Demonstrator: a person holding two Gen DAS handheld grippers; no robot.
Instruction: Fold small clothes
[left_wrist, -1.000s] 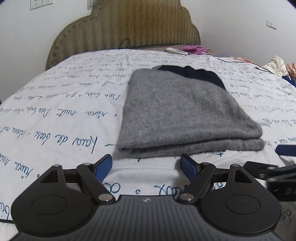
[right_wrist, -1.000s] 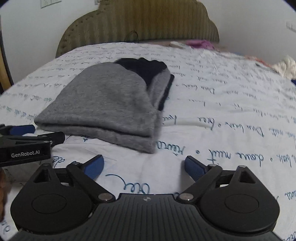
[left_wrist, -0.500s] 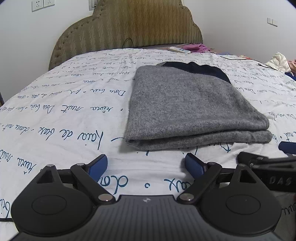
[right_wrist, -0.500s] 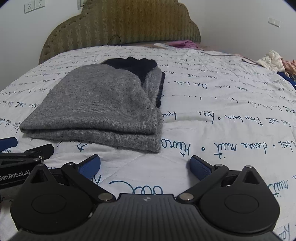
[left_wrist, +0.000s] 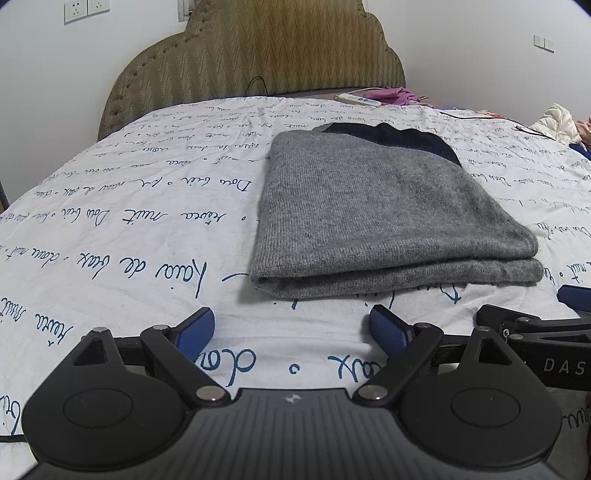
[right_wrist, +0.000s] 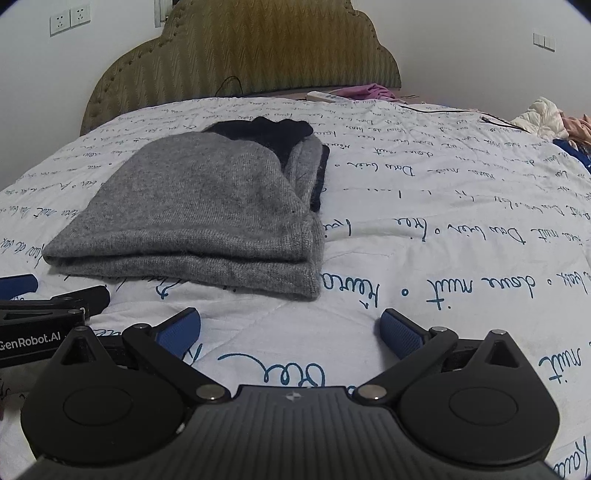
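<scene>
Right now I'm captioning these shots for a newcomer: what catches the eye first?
A folded grey sweater lies in the middle of the bed, dark fabric showing at its far end. The white bedspread is covered in blue handwriting. Behind it stands a scalloped olive headboard.

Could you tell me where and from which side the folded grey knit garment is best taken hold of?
Probably at the near folded edge of the grey knit garment, coming in low from the front. That edge faces both grippers as a stack of rounded layers raised off the bedspread, so open jaws could slide around it. The far end, where the dark part shows, looks looser and uneven.
</scene>
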